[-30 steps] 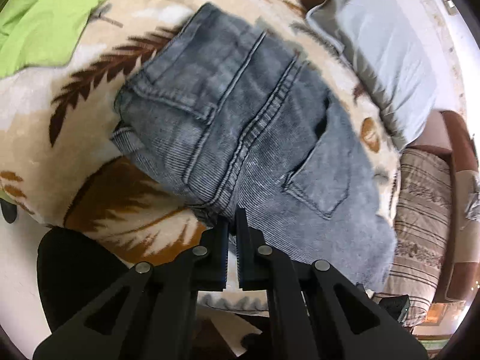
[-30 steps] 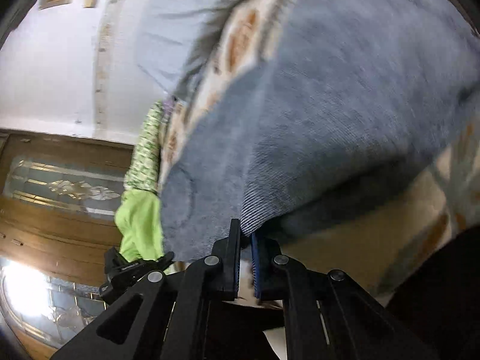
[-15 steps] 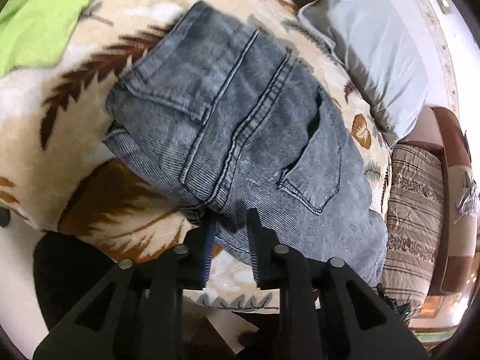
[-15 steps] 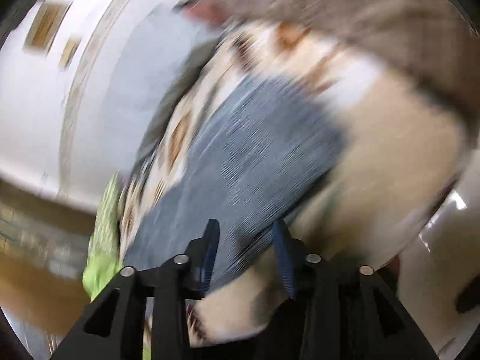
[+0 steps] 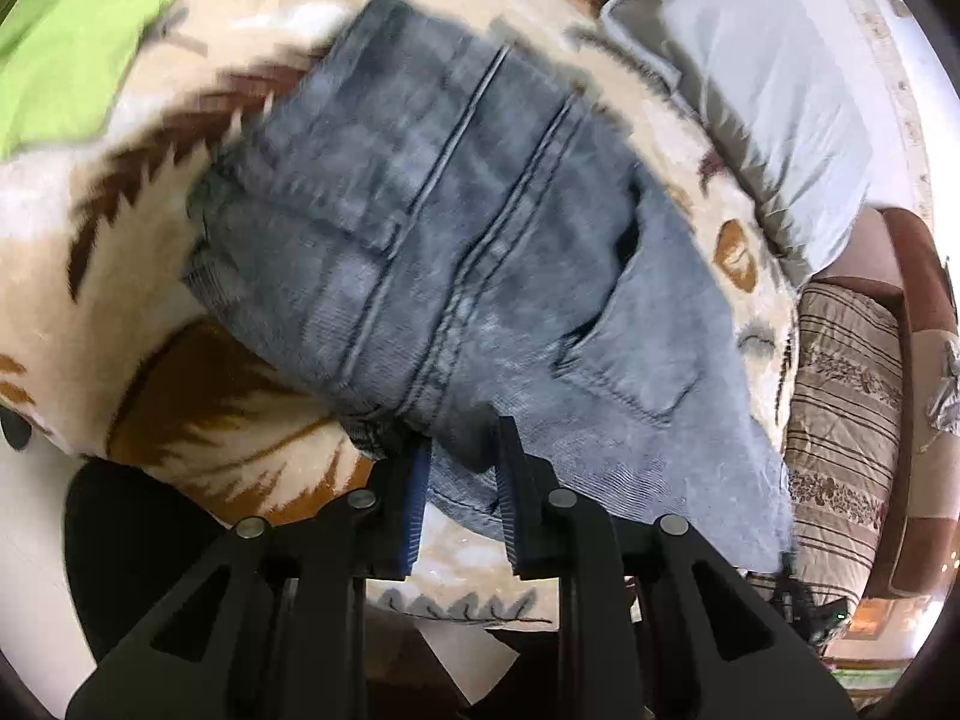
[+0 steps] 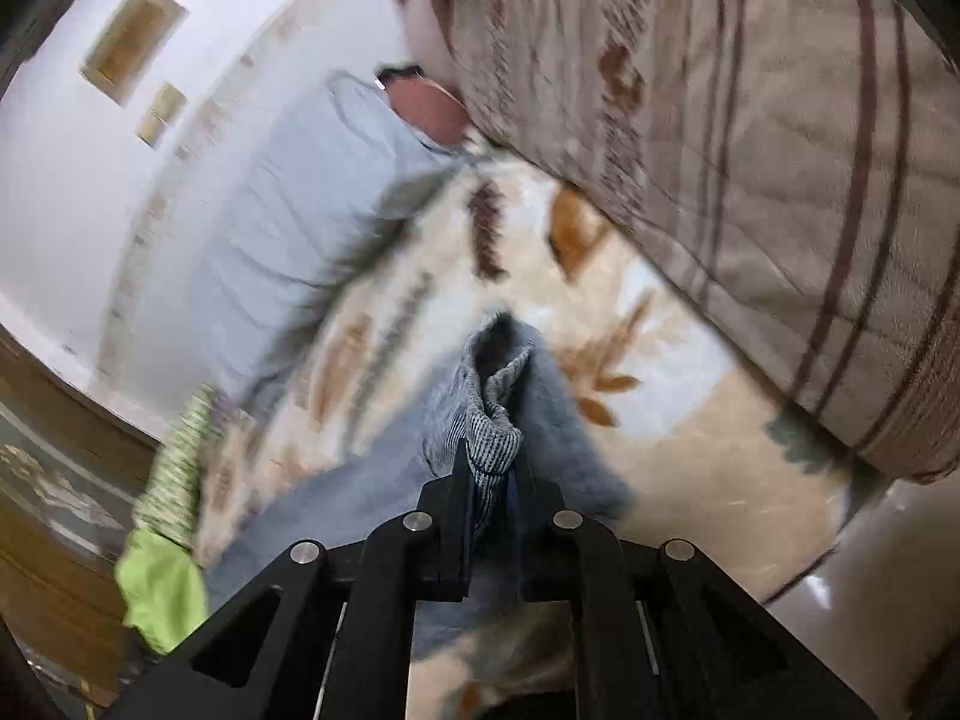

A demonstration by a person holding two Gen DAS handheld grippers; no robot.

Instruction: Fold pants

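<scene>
Pants (image 5: 456, 252) lie seat-up on the bed's blanket (image 5: 228, 420), already folded to a short stack, pillow (image 5: 762, 96) beyond. Left claw (image 5: 459, 480) is parted, its jaws astride the near hem without pinching, likely lining up a grip. Right claw (image 6: 489, 480) has just closed and pinches a bunched corner of cloth, lifted off the blanket, probably to carry it across for the next fold.

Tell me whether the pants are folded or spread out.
Folded: the pants lie as a compact stack on the blanket, back pockets up, layered edges showing. How many folds, cannot tell.
</scene>
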